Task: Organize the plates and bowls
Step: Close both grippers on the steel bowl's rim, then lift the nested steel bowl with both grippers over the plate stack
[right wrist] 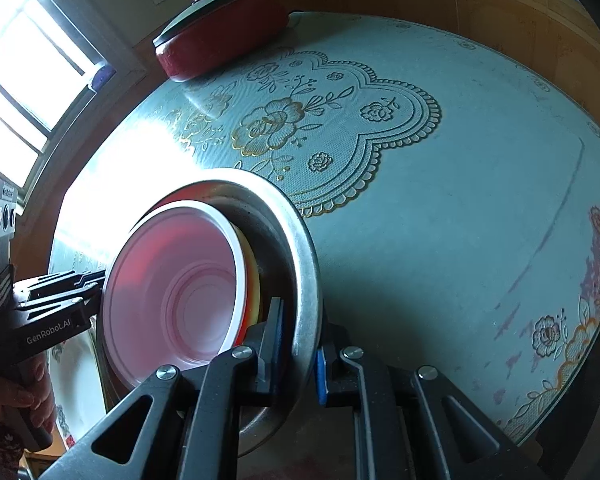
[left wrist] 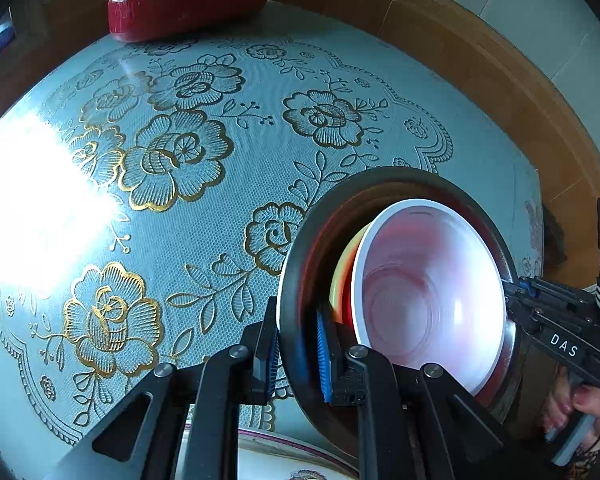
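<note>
A metal bowl (left wrist: 380,178) hangs tilted over the table, carried by both grippers. Inside it nests a white bowl (left wrist: 428,288) with a pink-lit inside, and a yellow and red bowl (left wrist: 340,276) shows under that. My left gripper (left wrist: 298,344) is shut on the near rim, one blue pad inside and one outside. My right gripper (left wrist: 512,292) pinches the opposite rim. In the right wrist view the right gripper (right wrist: 300,344) clamps the metal bowl (right wrist: 284,216) at its rim, with the white bowl (right wrist: 172,288) inside. The left gripper (right wrist: 96,280) grips the far side.
A red pot with a dark lid (left wrist: 184,4) (right wrist: 224,40) stands at the table's far edge. The round table (right wrist: 460,200) has a teal cloth and a gold-flowered lace mat (left wrist: 180,152). A patterned white plate (left wrist: 284,456) (right wrist: 76,364) lies under the bowls. A bright window (right wrist: 20,60) is at the left.
</note>
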{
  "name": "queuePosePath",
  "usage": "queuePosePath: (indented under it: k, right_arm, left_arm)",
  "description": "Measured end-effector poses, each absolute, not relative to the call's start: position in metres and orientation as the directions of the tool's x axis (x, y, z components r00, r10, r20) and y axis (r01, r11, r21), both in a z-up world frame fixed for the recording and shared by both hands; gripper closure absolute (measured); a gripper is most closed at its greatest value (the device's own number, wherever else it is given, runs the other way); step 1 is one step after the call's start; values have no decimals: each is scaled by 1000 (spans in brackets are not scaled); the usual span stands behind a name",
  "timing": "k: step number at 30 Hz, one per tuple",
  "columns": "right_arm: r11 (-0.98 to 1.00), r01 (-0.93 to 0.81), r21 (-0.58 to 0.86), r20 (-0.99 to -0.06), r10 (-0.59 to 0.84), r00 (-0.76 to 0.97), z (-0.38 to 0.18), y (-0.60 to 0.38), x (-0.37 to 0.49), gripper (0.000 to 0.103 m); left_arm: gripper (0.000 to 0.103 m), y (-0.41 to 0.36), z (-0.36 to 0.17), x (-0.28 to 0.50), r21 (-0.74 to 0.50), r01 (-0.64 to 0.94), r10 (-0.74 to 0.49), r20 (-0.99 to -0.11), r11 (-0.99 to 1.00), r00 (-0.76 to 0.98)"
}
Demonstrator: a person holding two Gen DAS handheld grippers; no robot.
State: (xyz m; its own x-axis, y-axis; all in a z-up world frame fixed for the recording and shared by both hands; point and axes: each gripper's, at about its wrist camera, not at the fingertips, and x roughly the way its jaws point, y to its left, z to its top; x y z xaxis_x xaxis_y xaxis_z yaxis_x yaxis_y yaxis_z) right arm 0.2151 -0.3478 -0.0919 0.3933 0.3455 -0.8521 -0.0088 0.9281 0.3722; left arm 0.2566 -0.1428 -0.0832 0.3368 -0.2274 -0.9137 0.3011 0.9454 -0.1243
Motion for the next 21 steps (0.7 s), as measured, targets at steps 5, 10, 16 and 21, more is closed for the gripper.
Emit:
queuePosePath:
  k: [5, 10, 16, 21]
  right_arm:
    - [914, 58, 403, -834, 340, 435, -90, -351, 209, 93]
    - [924, 50, 378, -831, 315, 458, -78, -352, 205, 93]
    - [924, 61, 378, -825, 307, 475, -63, -358, 201, 93]
    - [916, 50, 398, -805, 322, 499, -43, -356, 194, 93]
  left_arm:
    - [86, -147, -79, 249, -81, 315, -205, -901, 946, 383]
    - [86, -149, -72, 248, -94, 320, -222, -893, 943, 391]
    - [86, -153, -60, 240, -102, 316, -232, -885, 943, 405]
    - [85, -148, -47, 227, -118, 291, -235, -882, 949, 408]
